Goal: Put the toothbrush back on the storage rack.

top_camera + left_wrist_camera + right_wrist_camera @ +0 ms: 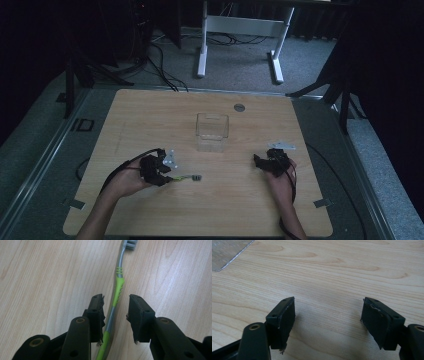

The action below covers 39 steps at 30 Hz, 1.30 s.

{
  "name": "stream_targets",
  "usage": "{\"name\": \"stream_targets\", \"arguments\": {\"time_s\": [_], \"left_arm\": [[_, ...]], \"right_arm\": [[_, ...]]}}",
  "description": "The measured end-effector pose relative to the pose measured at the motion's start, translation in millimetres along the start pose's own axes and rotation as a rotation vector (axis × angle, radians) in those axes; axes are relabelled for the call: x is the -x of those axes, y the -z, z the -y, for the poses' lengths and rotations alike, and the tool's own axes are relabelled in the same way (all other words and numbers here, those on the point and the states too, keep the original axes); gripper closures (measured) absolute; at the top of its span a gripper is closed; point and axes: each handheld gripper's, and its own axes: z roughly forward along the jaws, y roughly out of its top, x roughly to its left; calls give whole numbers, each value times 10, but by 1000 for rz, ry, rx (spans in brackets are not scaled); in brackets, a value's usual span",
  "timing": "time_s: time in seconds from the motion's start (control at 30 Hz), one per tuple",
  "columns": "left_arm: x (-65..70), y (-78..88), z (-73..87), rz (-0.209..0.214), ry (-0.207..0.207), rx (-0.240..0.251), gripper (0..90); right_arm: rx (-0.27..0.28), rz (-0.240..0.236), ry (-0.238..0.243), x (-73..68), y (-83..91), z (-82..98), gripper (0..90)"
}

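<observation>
Toothbrush [117,287] flat on table [50,277] — handle between half-open left gripper [115,307] pads, ungripped

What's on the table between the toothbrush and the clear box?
Nothing. In the high view, only bare wood lies between the toothbrush and the box.

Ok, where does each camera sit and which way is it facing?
High view: above the person's side, looking forward and down on the table; both forearms, left hand-held gripper, right hand-held gripper.
Left gripper view: rides the left hand-held gripper, looking along its jaws astride the toothbrush.
Right gripper view: rides the right hand-held gripper, facing bare tabletop.
Shared: toothbrush in high and left gripper views.
</observation>
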Motion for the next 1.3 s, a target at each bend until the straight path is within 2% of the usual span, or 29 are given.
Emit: {"name": "stream_targets", "arguments": {"time_s": [0.2,0.53,1.13,1.17,1.3], "left_arm": [[0,-32,-34,2,-14,-18,672],[25,-109,-101,-13,-57,-84,681],[31,-226,-172,-7,-87,-125,734],[29,-237,-191,-9,-100,-139,734],[38,-257,-220,-6,-106,-149,738]], "right_arm": [[0,0,0,0,0,0,272],[0,0,0,0,0,0,273],[0,0,0,0,0,0,272],[0,0,0,0,0,0,272],[0,0,0,0,0,0,273]]}}
